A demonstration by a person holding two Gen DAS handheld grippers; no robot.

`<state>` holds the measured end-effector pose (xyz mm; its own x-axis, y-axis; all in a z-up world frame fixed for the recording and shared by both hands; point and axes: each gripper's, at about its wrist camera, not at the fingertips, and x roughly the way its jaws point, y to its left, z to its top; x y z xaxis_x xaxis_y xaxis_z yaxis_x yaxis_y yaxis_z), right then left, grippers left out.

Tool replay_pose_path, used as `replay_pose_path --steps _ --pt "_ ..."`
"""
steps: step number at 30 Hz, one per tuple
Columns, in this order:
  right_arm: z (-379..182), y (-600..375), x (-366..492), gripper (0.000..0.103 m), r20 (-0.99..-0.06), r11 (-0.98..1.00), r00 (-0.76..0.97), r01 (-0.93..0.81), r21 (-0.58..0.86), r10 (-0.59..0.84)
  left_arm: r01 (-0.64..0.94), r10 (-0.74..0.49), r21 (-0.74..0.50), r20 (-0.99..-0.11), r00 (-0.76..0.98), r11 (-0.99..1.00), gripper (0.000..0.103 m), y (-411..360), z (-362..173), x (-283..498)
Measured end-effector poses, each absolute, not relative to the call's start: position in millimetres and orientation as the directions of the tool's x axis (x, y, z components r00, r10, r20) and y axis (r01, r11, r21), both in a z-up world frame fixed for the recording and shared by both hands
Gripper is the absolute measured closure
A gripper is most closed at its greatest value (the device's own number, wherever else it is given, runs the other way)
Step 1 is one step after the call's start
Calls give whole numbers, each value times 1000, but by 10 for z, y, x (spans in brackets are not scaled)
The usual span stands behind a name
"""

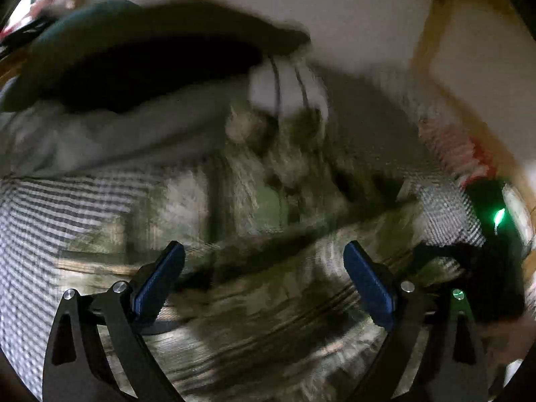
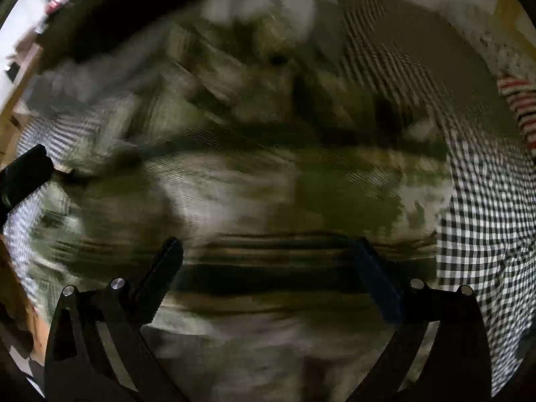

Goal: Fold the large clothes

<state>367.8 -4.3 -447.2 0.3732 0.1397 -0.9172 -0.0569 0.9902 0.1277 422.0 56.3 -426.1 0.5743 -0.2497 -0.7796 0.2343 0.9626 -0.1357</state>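
Lying blurred on checked cloth, camouflage garment, axis unclear; left gripper, right gripper wide apart, empty.

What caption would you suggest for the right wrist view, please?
Open right gripper above a blurred camouflage garment on a black-and-white checked cloth.

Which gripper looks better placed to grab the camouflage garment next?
Probably right, though blur limits certainty: the right gripper is open with the camouflage garment filling its view. The left gripper, also open, sees more checked cloth.
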Motion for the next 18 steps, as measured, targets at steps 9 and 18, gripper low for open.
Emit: replay_pose_path --steps 9,18 --pt "-4979 -159 3686 2 -924 985 344 -106 136 165 114 26 77 -920 392 990 10 856 -5098 4437" --pt "-4607 -164 3320 3 -947 995 316 -95 36 65 118 17 76 -902 431 990 10 754 -4639 4063"
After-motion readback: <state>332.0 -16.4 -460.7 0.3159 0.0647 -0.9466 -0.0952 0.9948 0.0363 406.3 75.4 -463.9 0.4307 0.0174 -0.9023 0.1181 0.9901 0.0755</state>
